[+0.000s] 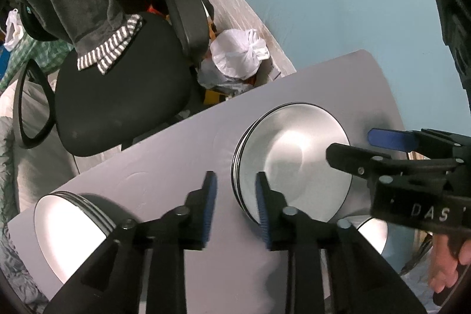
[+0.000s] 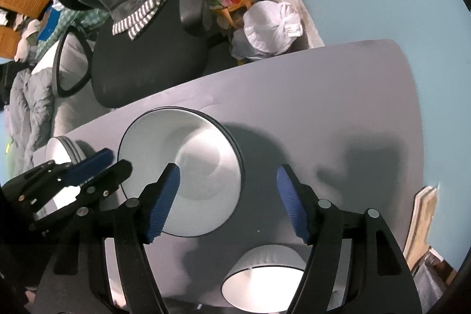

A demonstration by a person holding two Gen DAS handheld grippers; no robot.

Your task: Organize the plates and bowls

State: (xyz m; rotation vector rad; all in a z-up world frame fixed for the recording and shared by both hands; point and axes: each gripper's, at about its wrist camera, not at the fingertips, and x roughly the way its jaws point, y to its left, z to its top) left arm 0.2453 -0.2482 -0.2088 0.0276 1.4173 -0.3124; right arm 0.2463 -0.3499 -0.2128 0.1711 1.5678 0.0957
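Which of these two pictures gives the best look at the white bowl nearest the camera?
The right wrist view: the bowl sits between the open fingers with most of its rim and ribbed wall visible. The left wrist view shows only a bright sliver of it behind the left hand-held gripper.

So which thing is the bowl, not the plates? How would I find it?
Start at the grey table, then find the big stack of plates in its middle. The bowl sits alone at the table's near edge, under the right tool, whose jaws are open and empty. Unlike the flat plate stacks, it is small and deep, with ribbed sides.
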